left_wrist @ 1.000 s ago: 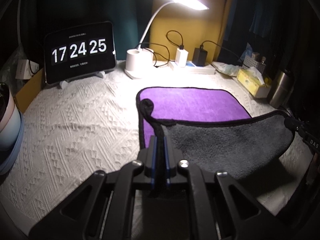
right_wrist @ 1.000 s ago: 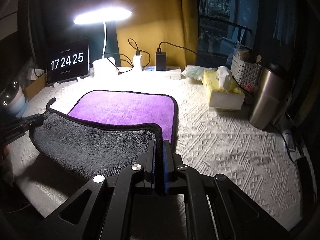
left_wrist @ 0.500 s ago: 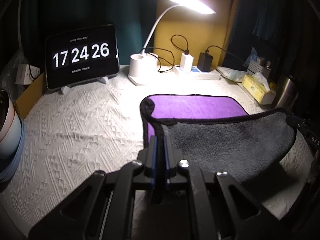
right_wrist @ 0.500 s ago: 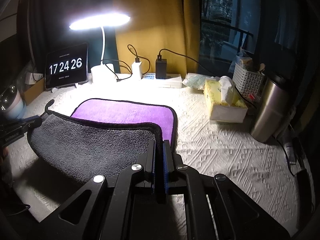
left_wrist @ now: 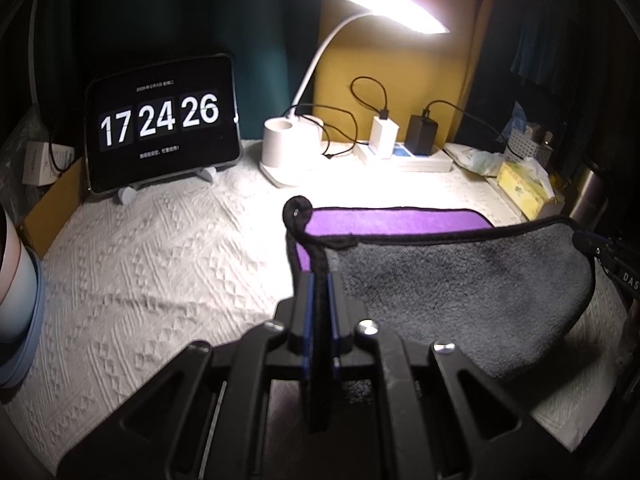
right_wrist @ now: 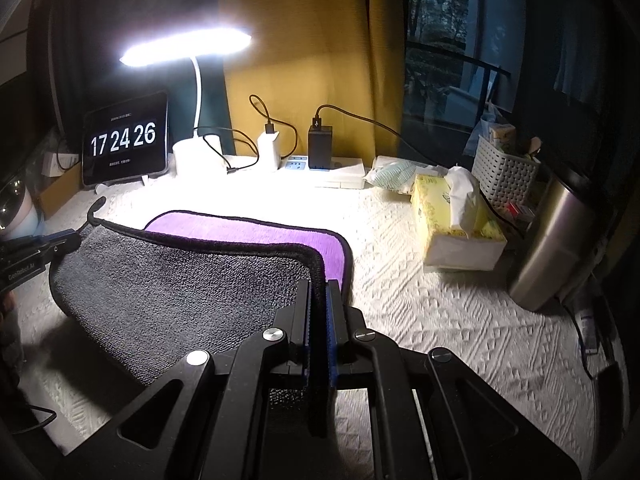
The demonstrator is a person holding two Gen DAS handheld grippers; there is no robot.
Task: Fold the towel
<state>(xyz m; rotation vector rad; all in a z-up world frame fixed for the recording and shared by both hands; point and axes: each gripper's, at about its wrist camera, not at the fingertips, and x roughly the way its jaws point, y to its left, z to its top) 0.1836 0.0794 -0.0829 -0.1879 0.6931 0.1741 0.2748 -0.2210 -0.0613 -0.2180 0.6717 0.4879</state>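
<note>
Left gripper point(left_wrist: 319, 280) and right gripper point(right_wrist: 319, 286): jaws clamped on towel point(right_wrist: 180, 292) corners, grey side lifted over purple; desk point(left_wrist: 160, 248) below.

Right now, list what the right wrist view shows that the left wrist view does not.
Only the right wrist view shows the window with trees outside, the left gripper pinching the towel's left corner, and the right gripper shut on the right corner.

Only the left wrist view shows the left gripper close up and the pink and blue container beside it.

Both show the towel, grey side lifted over purple, the clock tablet reading 17 24 26, the lamp, the tissue box and the steel bottle.
</note>
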